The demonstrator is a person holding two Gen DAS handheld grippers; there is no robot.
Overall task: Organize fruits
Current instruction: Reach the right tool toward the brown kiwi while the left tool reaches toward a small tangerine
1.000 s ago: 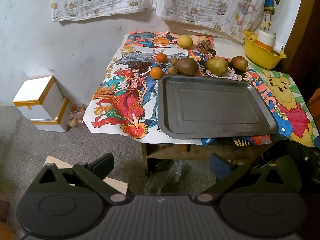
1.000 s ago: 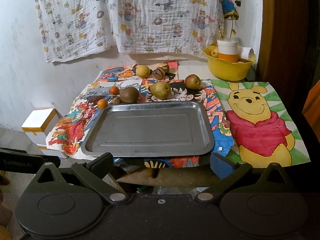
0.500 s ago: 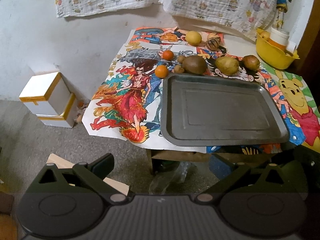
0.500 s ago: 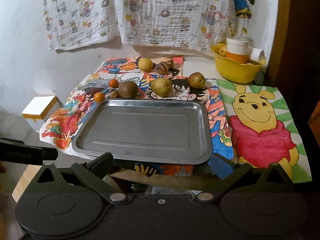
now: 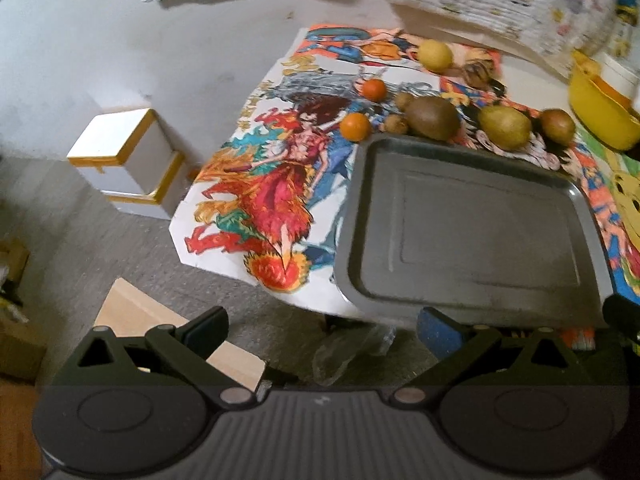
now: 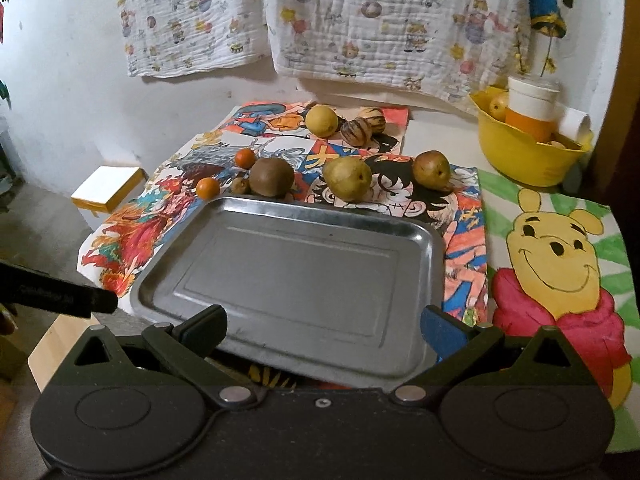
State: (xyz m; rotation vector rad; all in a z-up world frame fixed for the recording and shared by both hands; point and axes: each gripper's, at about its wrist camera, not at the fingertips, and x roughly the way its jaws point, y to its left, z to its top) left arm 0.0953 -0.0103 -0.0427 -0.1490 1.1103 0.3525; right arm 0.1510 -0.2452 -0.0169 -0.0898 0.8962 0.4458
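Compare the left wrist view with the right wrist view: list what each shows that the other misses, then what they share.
Left wrist only: two stacked white boxes shown whole, a plastic bag under the table.
Right wrist only: the bear drawing entire, a white cup in the yellow bowl, the left gripper's arm.
Both: empty tray, fruits behind it, open jaws.

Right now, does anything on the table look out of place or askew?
Yes: the metal tray juts past the table's near edge and sits skewed to it. The fruits, like the kiwi, stand loose behind it.
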